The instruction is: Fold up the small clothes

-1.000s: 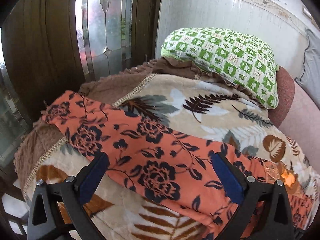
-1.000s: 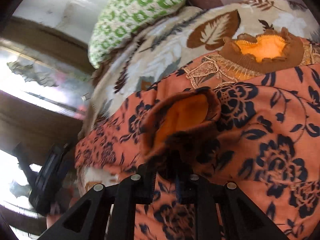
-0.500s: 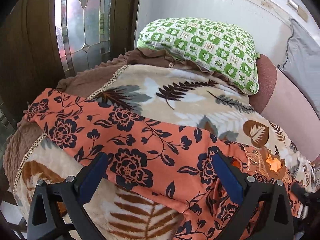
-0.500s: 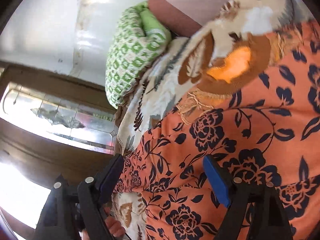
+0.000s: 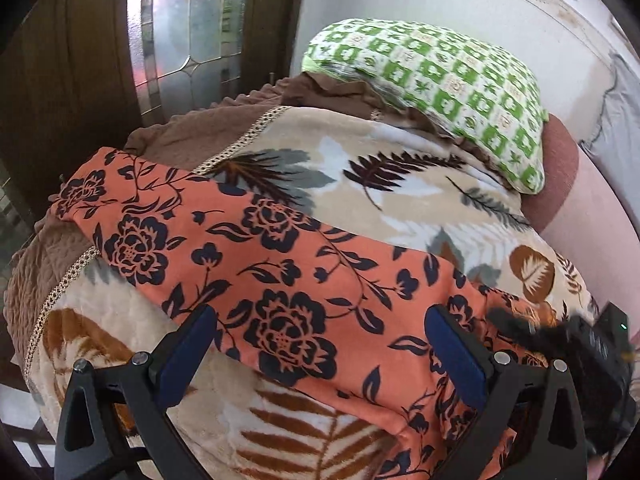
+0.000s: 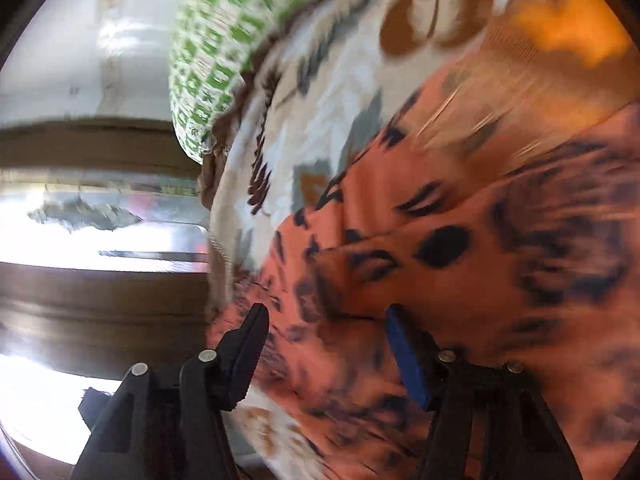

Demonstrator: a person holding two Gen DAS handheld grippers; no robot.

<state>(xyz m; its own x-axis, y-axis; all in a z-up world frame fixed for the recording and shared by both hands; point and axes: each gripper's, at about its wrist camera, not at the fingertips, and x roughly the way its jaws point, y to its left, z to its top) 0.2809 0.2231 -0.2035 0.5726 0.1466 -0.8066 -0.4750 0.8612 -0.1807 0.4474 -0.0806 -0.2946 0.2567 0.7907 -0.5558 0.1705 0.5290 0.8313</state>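
An orange garment with a dark floral print (image 5: 288, 272) lies stretched across a leaf-patterned blanket (image 5: 400, 184). My left gripper (image 5: 320, 344) is open just above the garment's near edge, holding nothing. The right wrist view is blurred by motion. There the garment (image 6: 480, 256) fills the right side, with a fold line across it and its brown-and-orange neckline (image 6: 568, 36) at the top right. My right gripper (image 6: 326, 344) is open over the garment's edge. The right gripper's black body (image 5: 600, 356) shows at the lower right of the left wrist view.
A green-and-white checked pillow (image 5: 432, 80) lies at the head of the bed, also in the right wrist view (image 6: 224, 52). A brown quilted cover (image 5: 40, 264) edges the blanket. A wooden door with patterned glass (image 5: 188, 28) stands behind. A pink sheet (image 5: 584, 208) lies to the right.
My right gripper let go of the folded sleeve a second ago, opened, and is now moving fast over the garment. My left gripper stayed open and shifted slightly.
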